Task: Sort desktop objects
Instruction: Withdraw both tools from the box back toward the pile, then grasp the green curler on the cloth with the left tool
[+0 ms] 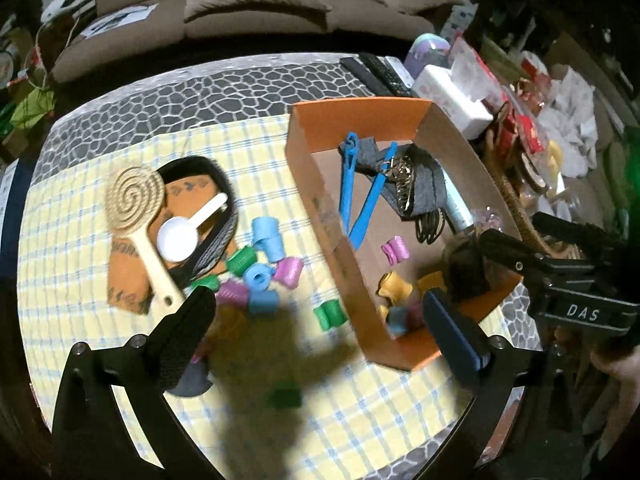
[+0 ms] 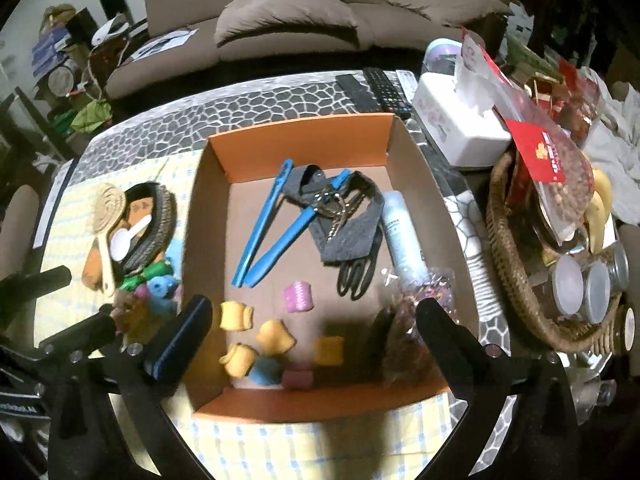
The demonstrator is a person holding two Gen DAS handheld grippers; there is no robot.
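Table (image 2: pixel 256 96) under checked cloth (image 1: pixel 280 420)

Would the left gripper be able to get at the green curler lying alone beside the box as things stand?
Probably yes: the left gripper is open and empty above the cloth, and the green curler lies apart from the others, just clear of the box wall.

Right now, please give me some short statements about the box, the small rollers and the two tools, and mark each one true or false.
1. The blue tongs lie inside the orange box. True.
2. The white scoop lies inside the box. False: it rests outside, on the black pouch beside the round hairbrush.
3. Both the left tool and the right tool stand open and hold nothing. True.
4. All the small rollers are already in the box. False: several rollers still lie on the checked cloth.
5. The scissors lie in the box. True.
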